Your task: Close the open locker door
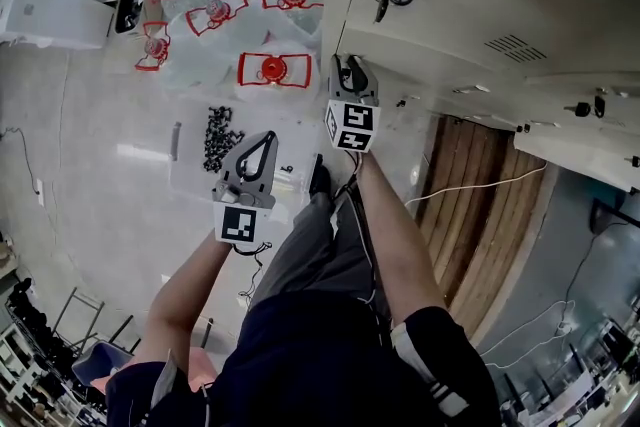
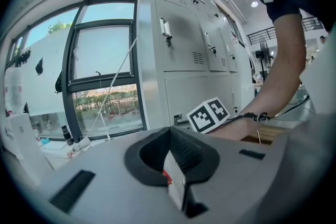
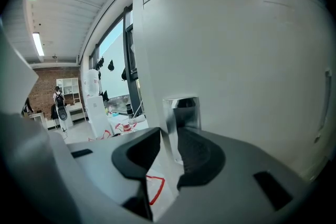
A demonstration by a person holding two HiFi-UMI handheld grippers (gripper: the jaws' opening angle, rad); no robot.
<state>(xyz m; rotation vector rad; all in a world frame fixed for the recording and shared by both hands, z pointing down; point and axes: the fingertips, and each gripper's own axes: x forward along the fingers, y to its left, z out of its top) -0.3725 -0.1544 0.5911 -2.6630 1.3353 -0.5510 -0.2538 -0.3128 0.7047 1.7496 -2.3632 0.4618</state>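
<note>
Right claw [image 3: 169, 138] is clamped on the metal handle [image 3: 181, 110] of the locker door [image 3: 247, 60], whose white face stands just beside it. Left claw [image 2: 176, 180], jaws together, hangs left of the door. I judge the closing is in hand; next, a steady push until it latches.

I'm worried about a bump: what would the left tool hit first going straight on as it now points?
Probably the lower locker door, near its corner, though depth is unclear.
</note>
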